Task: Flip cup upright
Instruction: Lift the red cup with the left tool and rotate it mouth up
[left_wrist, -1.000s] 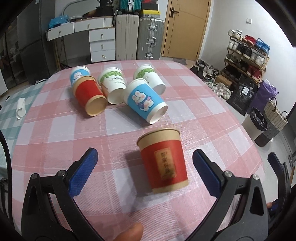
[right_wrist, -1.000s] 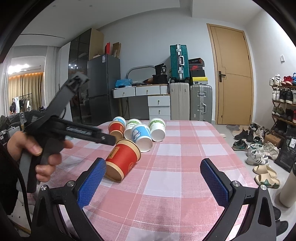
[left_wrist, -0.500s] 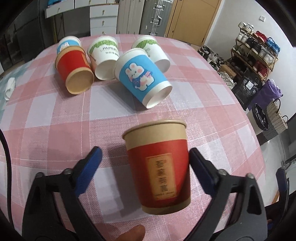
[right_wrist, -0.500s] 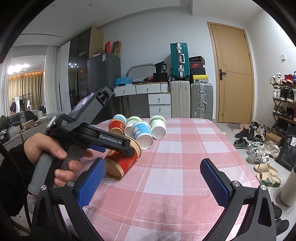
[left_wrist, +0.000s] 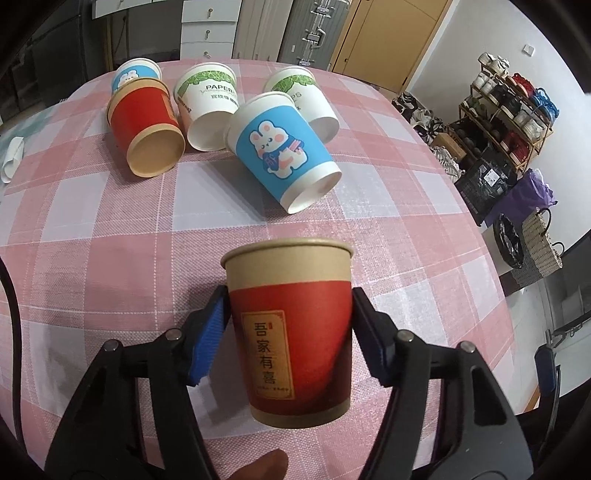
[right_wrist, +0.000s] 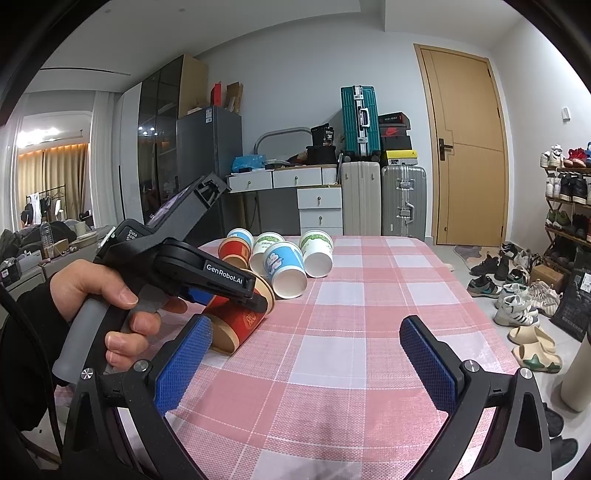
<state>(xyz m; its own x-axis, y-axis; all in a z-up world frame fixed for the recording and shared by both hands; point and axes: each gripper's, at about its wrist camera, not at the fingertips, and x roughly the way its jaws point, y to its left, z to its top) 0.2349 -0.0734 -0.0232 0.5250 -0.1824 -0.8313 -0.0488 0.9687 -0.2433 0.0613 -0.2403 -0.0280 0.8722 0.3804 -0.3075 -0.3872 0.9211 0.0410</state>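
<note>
A red paper cup with a tan rim (left_wrist: 291, 328) lies on its side on the pink checked tablecloth (left_wrist: 110, 229). My left gripper (left_wrist: 291, 325) is shut on its sides, blue pads pressed against the cup wall. In the right wrist view the same cup (right_wrist: 236, 325) lies under the left gripper, base toward the camera. My right gripper (right_wrist: 303, 365) is open and empty, hovering over the near part of the table.
Several other cups lie on their sides farther back: a blue rabbit cup (left_wrist: 280, 151), a red cup (left_wrist: 147, 129), two white green-leaf cups (left_wrist: 208, 103) and another blue cup (left_wrist: 135, 74). The table's right edge (left_wrist: 491, 258) drops to a floor with shoes and bags.
My left gripper moved forward around the lying red cup and closed on its sides. The right gripper has stayed still and open.
</note>
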